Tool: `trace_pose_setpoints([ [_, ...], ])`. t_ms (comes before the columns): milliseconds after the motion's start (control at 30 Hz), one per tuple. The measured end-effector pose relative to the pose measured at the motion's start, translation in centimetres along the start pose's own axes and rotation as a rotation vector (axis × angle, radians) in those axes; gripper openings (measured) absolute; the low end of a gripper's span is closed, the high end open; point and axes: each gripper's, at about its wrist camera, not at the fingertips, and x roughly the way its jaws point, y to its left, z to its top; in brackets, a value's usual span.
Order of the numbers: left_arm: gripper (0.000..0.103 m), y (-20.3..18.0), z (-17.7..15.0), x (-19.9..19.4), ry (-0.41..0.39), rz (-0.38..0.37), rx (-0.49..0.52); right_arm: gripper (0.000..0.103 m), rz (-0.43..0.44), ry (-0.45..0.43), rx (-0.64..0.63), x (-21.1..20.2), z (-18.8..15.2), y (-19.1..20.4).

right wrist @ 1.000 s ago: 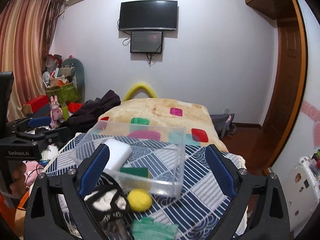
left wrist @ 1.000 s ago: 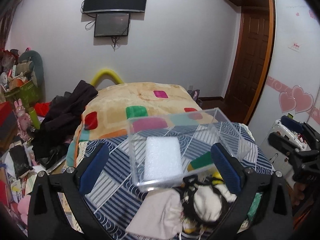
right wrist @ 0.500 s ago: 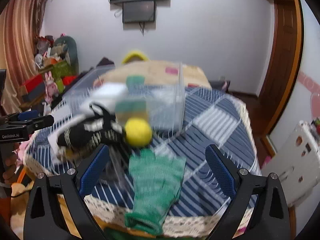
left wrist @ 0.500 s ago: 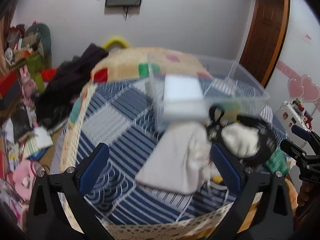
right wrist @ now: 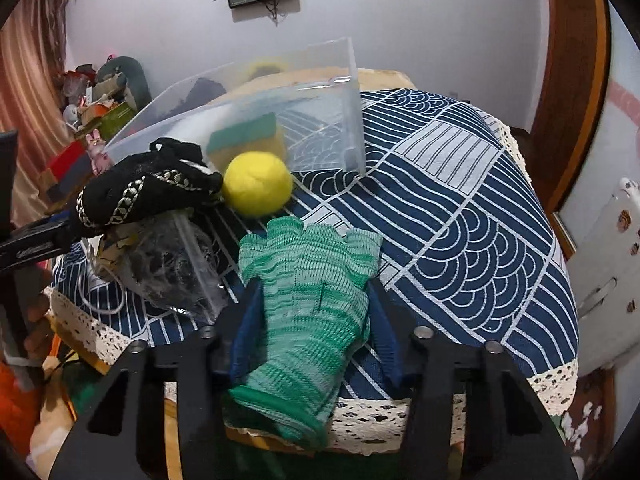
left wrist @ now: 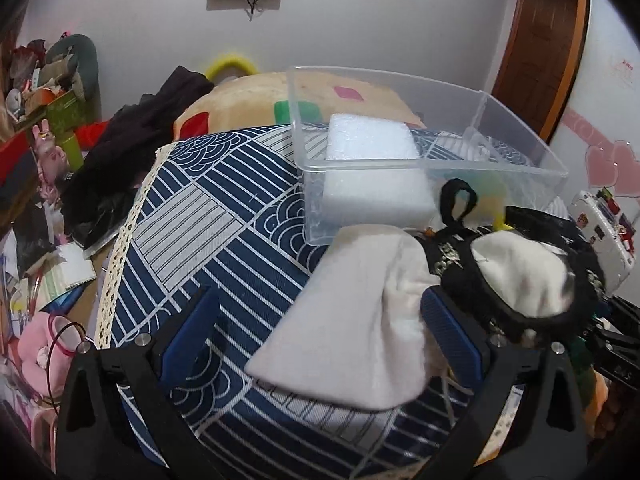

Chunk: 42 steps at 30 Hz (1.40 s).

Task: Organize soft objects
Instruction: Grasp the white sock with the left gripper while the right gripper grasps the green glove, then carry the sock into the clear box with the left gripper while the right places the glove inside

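A clear plastic bin (left wrist: 516, 148) stands on the blue patterned tablecloth (left wrist: 208, 216) and holds a white foam block (left wrist: 372, 168) and a green-yellow sponge (right wrist: 248, 140). My left gripper (left wrist: 320, 328) is open, its fingers either side of a white cloth pouch (left wrist: 352, 320) lying in front of the bin. A black and white pouch (left wrist: 520, 280) lies to its right. My right gripper (right wrist: 312, 320) has its fingers close on both sides of a green knit glove (right wrist: 308, 280). A yellow ball (right wrist: 258, 182) lies just beyond the glove.
A clear plastic bag with dark contents (right wrist: 168, 268) lies left of the glove. The table's lace edge (right wrist: 552, 376) is near. Beyond are a bed with a patchwork blanket (left wrist: 248, 92), dark clothes (left wrist: 132, 148), floor clutter at left and a wooden door (left wrist: 536, 40).
Both grippers have dropped low toward the table. The right gripper has narrowed around the green glove. The left gripper now straddles the white pouch.
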Motion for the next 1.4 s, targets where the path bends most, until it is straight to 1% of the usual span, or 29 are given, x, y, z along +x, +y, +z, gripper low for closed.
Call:
trace_pose_setpoints([
  [33, 0.098, 0.0, -0.1, 0.2, -0.001, 0.003, -0.006, 0.039, -0.003, -0.006, -0.01, -0.1, 0.0, 0.4],
  [67, 0.095, -0.1, -0.2, 0.4, 0.001, -0.009, -0.014, 0.037, -0.004, -0.009, -0.02, -0.2, -0.1, 0.6],
  [100, 0.088, 0.0, -0.4, 0.6, 0.009, -0.028, -0.019, 0.033, -0.002, -0.01, -0.025, -0.3, -0.1, 0.7],
  [133, 0.08, 0.1, -0.6, 0.7, 0.02, -0.048, -0.025, 0.03, -0.001, -0.012, -0.026, -0.3, -0.1, 0.8],
  [167, 0.077, 0.3, -0.8, 0.8, 0.032, -0.089, -0.042, 0.028, 0.001, -0.014, -0.028, -0.4, -0.1, 0.8],
  [200, 0.072, 0.5, -0.9, 0.9, 0.033, -0.111, -0.054, 0.025, 0.002, -0.017, -0.029, -0.4, -0.1, 0.8],
  [233, 0.06, 0.7, -1.0, 0.8, 0.029, -0.118, -0.059, 0.023, 0.003, -0.02, -0.03, -0.5, 0.0, 0.8],
  [267, 0.051, 0.9, -0.9, 0.6, 0.028, -0.129, -0.059, 0.022, 0.003, -0.026, -0.033, -0.6, 0.1, 0.8],
  [300, 0.038, 0.9, -1.0, 0.5, 0.029, -0.149, -0.059, 0.021, 0.001, -0.033, -0.035, -0.8, 0.2, 0.8],
  [333, 0.027, 0.7, -1.1, 0.3, 0.029, -0.145, -0.056, 0.021, -0.001, -0.041, -0.037, -0.9, 0.3, 0.8],
  [400, 0.024, 0.3, -1.4, 0.1, 0.024, -0.096, -0.032, 0.021, -0.005, -0.057, -0.039, -1.4, 0.5, 0.9],
  [567, 0.021, -0.4, -1.9, -1.1, 0.008, -0.068, -0.01, 0.021, -0.017, -0.1, -0.044, -2.6, 1.1, 0.7],
  [733, 0.02, -0.9, -2.0, -3.9, -0.054, -0.052, 0.012, 0.021, -0.027, -0.15, -0.032, -3.9, 1.9, 0.2],
  [933, 0.02, -1.2, -0.9, -7.3, -0.142, -0.046, 0.009, 0.021, -0.026, -0.21, -0.03, -5.2, 3.0, 0.0],
  [1167, 0.02, -1.3, 1.3, -10.9, -0.25, -0.064, 0.002, 0.021, -0.006, -0.28, -0.044, -5.9, 4.9, 0.5],
  [1333, 0.02, -1.1, 3.5, -12.0, -0.319, -0.081, -0.006, 0.021, 0.008, -0.327, -0.05, -6.1, 6.2, 0.8],
  [1400, 0.02, -1.0, 4.4, -11.9, -0.333, -0.092, -0.012, 0.021, 0.014, -0.343, -0.05, -6.1, 6.9, 0.8],
])
